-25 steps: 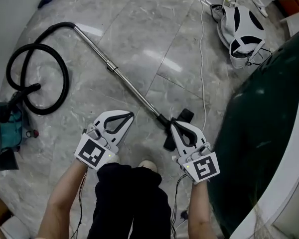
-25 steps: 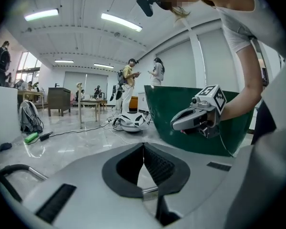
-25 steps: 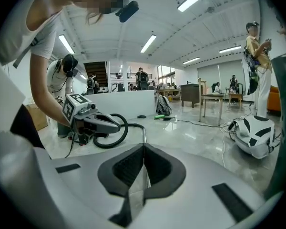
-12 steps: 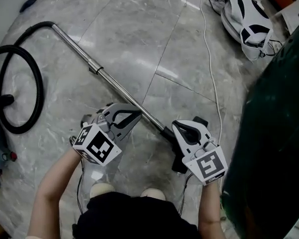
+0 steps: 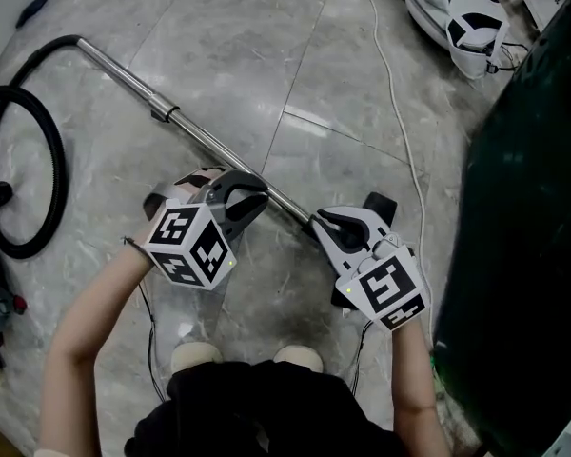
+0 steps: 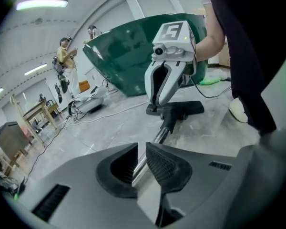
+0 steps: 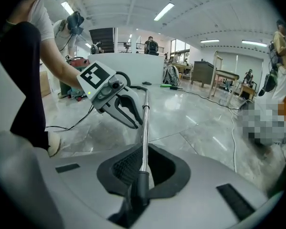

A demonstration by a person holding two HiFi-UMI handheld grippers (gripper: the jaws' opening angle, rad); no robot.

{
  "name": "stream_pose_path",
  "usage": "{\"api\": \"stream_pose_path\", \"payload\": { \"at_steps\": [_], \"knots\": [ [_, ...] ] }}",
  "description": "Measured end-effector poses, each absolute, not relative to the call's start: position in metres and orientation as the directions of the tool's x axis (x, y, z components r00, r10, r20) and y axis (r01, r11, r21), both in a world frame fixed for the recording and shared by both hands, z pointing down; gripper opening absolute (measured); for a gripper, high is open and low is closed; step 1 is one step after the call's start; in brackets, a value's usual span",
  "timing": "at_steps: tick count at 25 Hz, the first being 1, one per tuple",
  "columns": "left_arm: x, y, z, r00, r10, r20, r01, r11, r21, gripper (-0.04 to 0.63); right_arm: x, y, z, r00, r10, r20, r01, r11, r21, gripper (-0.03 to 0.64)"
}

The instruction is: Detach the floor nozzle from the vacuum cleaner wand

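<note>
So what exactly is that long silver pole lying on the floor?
It is the vacuum's wand: a straight, shiny metal tube, seemingly telescopic, with a collar partway along. It lies flat, diagonally, on the marble floor. Its far end joins the black hose; its near end enters the black floor nozzle. The left gripper and right gripper, both shut, have their tips at it; contact cannot be told.

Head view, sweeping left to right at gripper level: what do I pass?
Black hose → left gripper → right gripper → floor nozzle → white cable → dark green panel.
</note>
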State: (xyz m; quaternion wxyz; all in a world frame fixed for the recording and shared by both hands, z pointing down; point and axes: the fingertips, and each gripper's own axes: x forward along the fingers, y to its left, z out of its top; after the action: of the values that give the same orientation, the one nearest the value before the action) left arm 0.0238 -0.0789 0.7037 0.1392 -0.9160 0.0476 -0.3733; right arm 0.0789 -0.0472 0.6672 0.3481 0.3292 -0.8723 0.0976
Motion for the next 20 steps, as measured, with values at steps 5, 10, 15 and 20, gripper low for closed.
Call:
{"api": "stream_pose_path", "payload": {
  "at_steps": [5,10,15,20],
  "knots": [
    [0.016,-0.081,0.737,0.549,-0.16,0.82,0.259,-0.901,-0.349,0.306,0.074,-0.034,0.691,-0.507,-0.394,0.767,-0.605,0.796,0.009,0.245],
    [0.021,-0.093,0.757,0.422,-0.2,0.884,0.409,-0.828,-0.383,0.311,0.084,-0.027,0.724,-0.378,-0.345,0.859,-0.568,0.819,0.08,0.254],
    [0.024,-0.098,0.78,0.337,-0.189,0.922,0.465,-0.818,-0.338,0.308,0.096,-0.021,0.751,-0.288,-0.3,0.909,-0.576,0.813,0.085,0.253],
    [0.027,-0.098,0.79,0.325,-0.234,0.916,0.516,-0.768,-0.379,0.165,0.107,-0.02,0.776,-0.218,-0.263,0.94,-0.606,0.792,0.081,0.253]
  ]
}}
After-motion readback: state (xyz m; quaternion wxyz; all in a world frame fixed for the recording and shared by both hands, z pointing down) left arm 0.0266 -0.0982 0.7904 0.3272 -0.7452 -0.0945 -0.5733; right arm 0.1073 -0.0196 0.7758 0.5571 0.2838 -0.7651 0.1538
